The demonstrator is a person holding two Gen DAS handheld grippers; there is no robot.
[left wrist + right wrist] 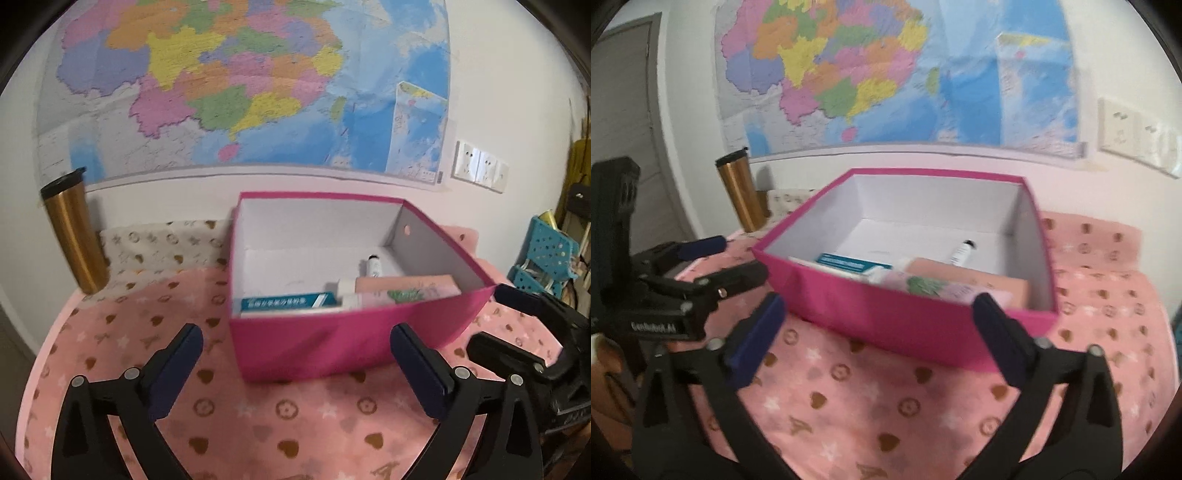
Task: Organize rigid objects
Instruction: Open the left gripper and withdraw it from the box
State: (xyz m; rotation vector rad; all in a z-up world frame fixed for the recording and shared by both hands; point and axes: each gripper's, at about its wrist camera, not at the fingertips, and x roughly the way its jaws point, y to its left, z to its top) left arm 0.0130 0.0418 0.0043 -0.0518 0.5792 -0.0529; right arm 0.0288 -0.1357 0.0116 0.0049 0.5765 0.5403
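Note:
A magenta box (317,343) (886,321) with a white inside stands on a pink patterned cloth. Inside lie a teal carton (288,301) (846,263), a pink tube with a green print (399,295) (923,286), a peach carton (410,283) (990,284) and a small white bottle with a black cap (373,266) (962,253). My left gripper (295,354) stands open just short of the box's near wall, nothing between its fingers. My right gripper (879,325) is open too, straddling the box's near corner without touching it. Each gripper shows at the edge of the other's view.
A gold tumbler with a black lid (74,232) (740,192) stands at the back left by the wall. A map hangs on the wall above. Wall sockets (480,171) sit to the right, and a teal perforated rack (543,254) is at the far right.

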